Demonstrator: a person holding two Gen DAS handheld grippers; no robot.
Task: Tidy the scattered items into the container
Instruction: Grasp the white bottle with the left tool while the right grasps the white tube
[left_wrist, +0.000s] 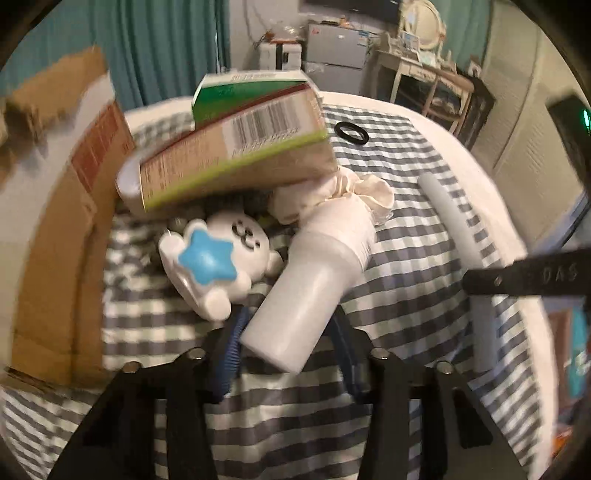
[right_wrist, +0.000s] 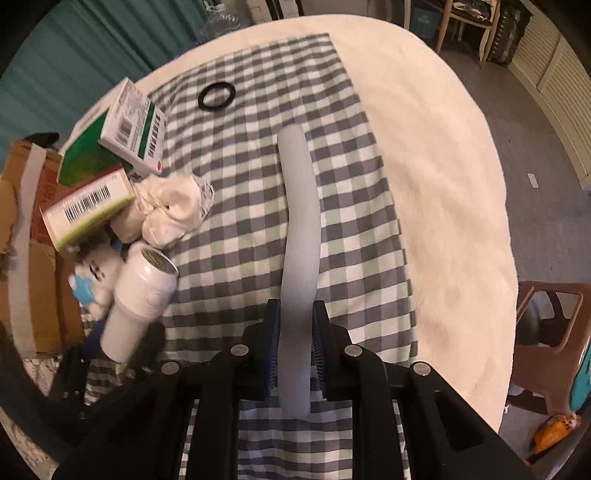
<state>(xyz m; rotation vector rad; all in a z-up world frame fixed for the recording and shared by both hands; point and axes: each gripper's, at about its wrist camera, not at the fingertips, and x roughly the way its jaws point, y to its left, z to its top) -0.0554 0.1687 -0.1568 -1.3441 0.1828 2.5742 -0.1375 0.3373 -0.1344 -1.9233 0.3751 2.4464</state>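
The left gripper clamps the white bottle; the right gripper clamps the grey foam tube over the checked cloth.

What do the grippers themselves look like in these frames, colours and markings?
Both are matte black angular linkages with round silver pivot pins and ribbed blue pads on the fingers, on the left gripper and right gripper alike. White "DAS" lettering shows on the right one's black body in the left view.

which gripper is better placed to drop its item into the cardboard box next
Left. The left gripper grips the white bottle with the cardboard box right beside it. The right gripper clamps the grey tube farther from the box, with the pile between.
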